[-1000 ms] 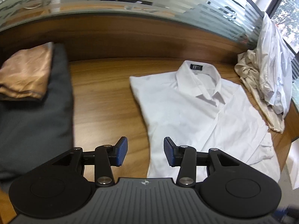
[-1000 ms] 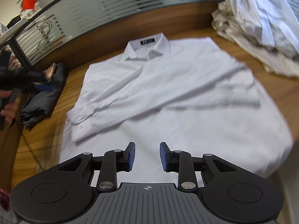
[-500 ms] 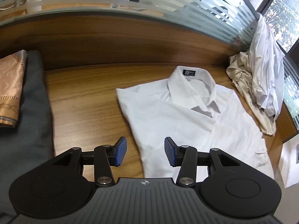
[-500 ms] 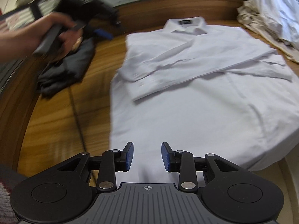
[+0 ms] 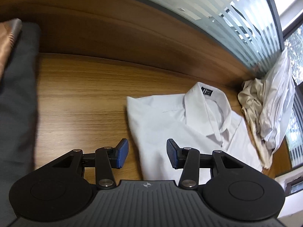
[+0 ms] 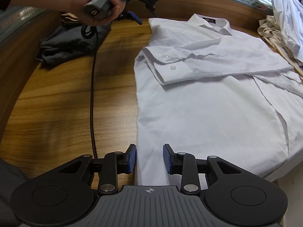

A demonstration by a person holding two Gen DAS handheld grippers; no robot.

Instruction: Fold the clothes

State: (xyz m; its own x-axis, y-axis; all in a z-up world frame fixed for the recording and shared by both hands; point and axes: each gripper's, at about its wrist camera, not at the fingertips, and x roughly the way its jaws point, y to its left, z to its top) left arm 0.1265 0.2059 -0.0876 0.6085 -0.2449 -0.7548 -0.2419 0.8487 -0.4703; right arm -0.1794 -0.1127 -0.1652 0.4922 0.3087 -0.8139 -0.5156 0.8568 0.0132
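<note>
Right gripper (image 6: 149, 158) jaws closing, nothing pinched yet; the left long edge of the white shirt (image 6: 208, 104) runs up between the blue pads, hem corner right at the tips, cloth looks under the pads, not clamped. Left gripper (image 5: 147, 154) parted, empty, hovering over the shirt's shoulder edge; collar (image 5: 206, 111) at 1 o'clock from its tips. In the right wrist view the person's hand (image 6: 98, 5) carries that left gripper at 11 o'clock, near the collar end.

Step, my read: both sleeves already folded across the chest, cuff (image 6: 166, 70) on top, so this is the lengthwise side fold, both tools lining up on the same left edge, 1 at the hem, 1 at the shoulder.

Next move calls for: both pinch the edge, lift together, carry it toward 3 o'clock evenly so the sleeves don't slide.

Shirt lies flat on the wooden table (image 6: 56, 98). Dark garment (image 6: 70, 41) at 10 o'clock, unfolded pile (image 6: 280, 28) at 2 o'clock, well apart from tips.
</note>
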